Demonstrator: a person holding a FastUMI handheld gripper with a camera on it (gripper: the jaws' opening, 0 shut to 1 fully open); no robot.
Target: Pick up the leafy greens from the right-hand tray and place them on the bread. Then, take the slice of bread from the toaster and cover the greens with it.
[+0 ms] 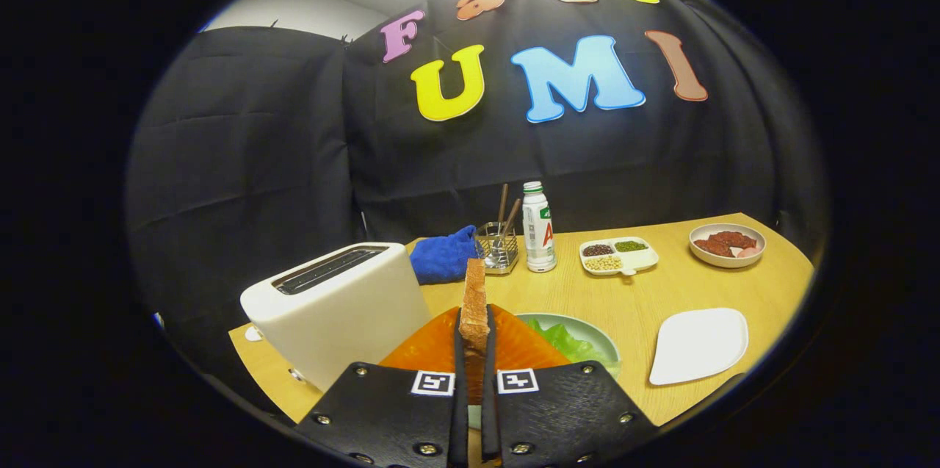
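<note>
Wooden table across the lower half of the frame. White toaster at lower left, slots up. Orange wedge-shaped pieces at lower centre, spread on either side of the fingers, just right of the toaster. Green plate just right of them, with leafy greens lying on it; whether bread lies beneath them cannot be told. White empty tray at lower right, apart from the plate. Blue cloth at centre left, behind the toaster. Round bowl with reddish food at far right centre. Divided dish with small dark, green and pale heaps, left of the bowl. White bottle at centre, upright. Wire holder with sticks, touching-close to the bottle's left. Gripper at bottom centre, fingers nearly closed, both pressing the slice of bread, held upright on edge between them, its top rising above the fingertips.
</note>
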